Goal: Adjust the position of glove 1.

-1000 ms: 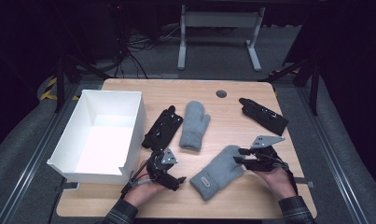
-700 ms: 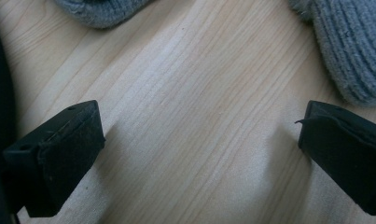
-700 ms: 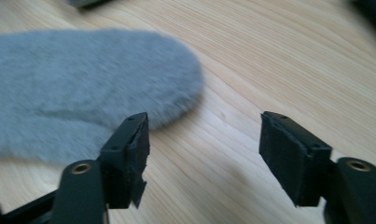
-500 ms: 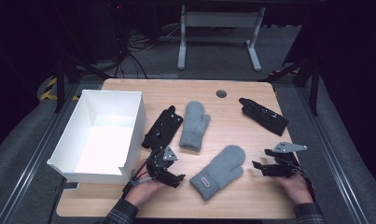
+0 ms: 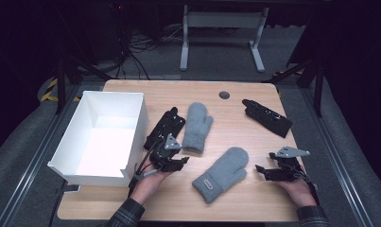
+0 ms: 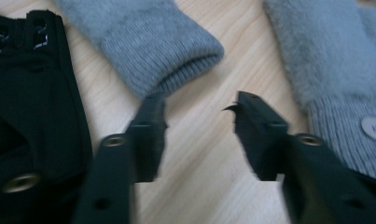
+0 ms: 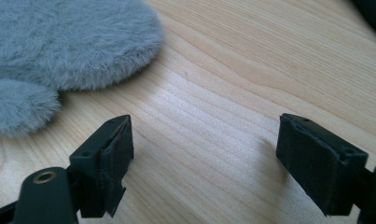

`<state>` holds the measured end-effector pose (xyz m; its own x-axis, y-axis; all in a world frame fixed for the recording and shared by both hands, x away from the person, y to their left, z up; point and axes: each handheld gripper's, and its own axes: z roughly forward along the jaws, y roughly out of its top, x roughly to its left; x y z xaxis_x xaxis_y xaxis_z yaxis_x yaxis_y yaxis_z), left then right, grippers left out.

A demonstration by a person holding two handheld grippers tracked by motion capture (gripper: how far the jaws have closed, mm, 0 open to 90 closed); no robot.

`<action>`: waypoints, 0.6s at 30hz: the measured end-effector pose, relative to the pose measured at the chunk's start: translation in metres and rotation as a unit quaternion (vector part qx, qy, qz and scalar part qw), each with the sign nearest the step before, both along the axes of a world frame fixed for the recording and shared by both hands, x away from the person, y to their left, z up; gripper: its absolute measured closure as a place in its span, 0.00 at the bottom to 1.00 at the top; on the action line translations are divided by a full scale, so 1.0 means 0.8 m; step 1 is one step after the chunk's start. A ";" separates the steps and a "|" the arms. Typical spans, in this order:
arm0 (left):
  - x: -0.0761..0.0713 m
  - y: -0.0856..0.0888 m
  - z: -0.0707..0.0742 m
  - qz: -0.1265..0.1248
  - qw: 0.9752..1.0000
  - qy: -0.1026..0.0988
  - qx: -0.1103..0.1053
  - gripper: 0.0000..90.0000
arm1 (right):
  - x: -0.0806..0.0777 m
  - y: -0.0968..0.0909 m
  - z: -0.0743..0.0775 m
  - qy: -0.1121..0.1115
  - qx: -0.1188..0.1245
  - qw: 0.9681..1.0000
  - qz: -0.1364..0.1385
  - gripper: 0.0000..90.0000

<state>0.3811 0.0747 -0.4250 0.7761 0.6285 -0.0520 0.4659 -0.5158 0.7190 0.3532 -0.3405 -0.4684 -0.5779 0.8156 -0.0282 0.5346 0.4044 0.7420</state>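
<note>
Left gripper (image 5: 171, 158) hovers above the table (image 5: 235, 198), jaws just closing but apart, nothing between them. Upper grey mitten (image 5: 196, 126) at its 1 o'clock, black glove (image 5: 165, 128) at 12. Right gripper (image 5: 268, 172) jaws just opening, spread wide, empty; lower grey mitten (image 5: 222, 174) lies just beside at its 9 o'clock.

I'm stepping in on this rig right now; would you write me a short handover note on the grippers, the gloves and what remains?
Left gripper: jaws have just been closing, nothing between them, near the black glove and the upper grey mitten.
Right gripper: jaws have just been opening, empty, right of the lower grey mitten.
Second black glove: far right of the table.
White box: nothing visible inside; all four gloves remain on the table.
</note>
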 end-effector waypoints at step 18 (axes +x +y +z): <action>0.106 -0.047 0.019 0.026 1.000 -0.003 -0.004 1.00 | 0.001 0.000 0.000 0.000 0.000 1.000 0.000 0.21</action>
<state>0.4656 0.0371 -0.4100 0.7431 0.6671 -0.0536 0.4878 -0.4851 0.7258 0.3536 -0.3406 -0.4685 -0.5782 0.8154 -0.0275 0.5352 0.4046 0.7415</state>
